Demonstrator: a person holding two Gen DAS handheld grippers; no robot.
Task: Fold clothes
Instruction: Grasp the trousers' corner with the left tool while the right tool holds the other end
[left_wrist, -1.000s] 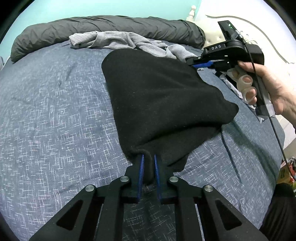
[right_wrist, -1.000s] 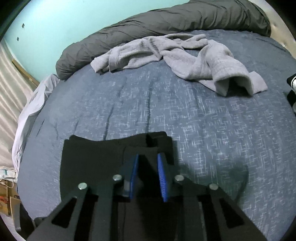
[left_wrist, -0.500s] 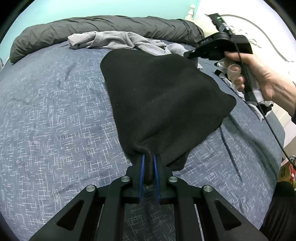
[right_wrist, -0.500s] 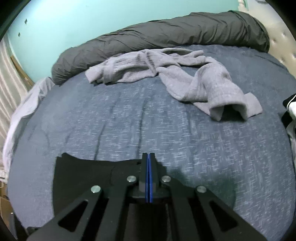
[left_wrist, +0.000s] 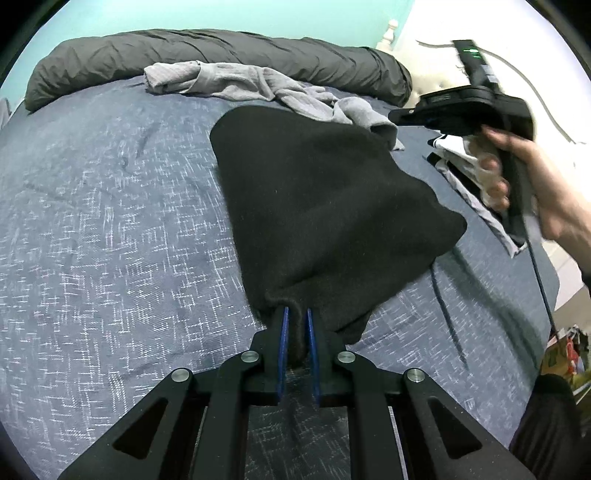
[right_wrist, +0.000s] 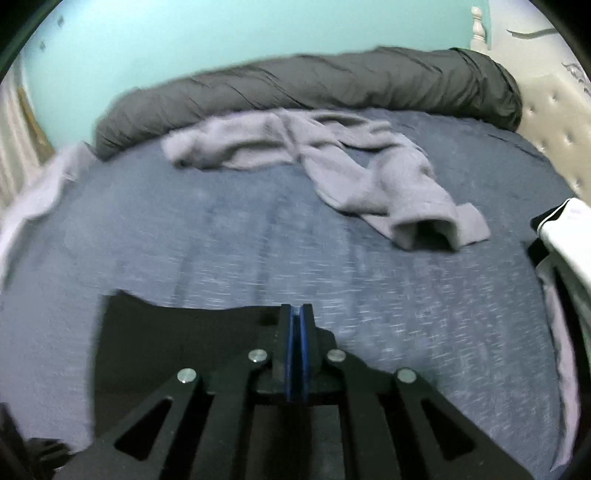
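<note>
A black garment (left_wrist: 325, 206) lies folded on the blue bedspread (left_wrist: 103, 229). My left gripper (left_wrist: 295, 314) is shut on its near edge, with cloth bunched between the blue pads. In the right wrist view the garment (right_wrist: 177, 339) lies under my right gripper (right_wrist: 295, 314), whose pads are pressed together with nothing between them. The right gripper (left_wrist: 402, 117) also shows in the left wrist view, held in a hand above the garment's far right side.
A crumpled grey garment (right_wrist: 332, 162) lies at the far side of the bed, by a rolled dark grey duvet (right_wrist: 295, 88). Black and white clothes (right_wrist: 561, 229) lie at the right edge. A padded headboard (right_wrist: 554, 122) stands at the right.
My right gripper shut, empty, and lifted up and away from the black garment. My left gripper kept its hold on the near edge.
</note>
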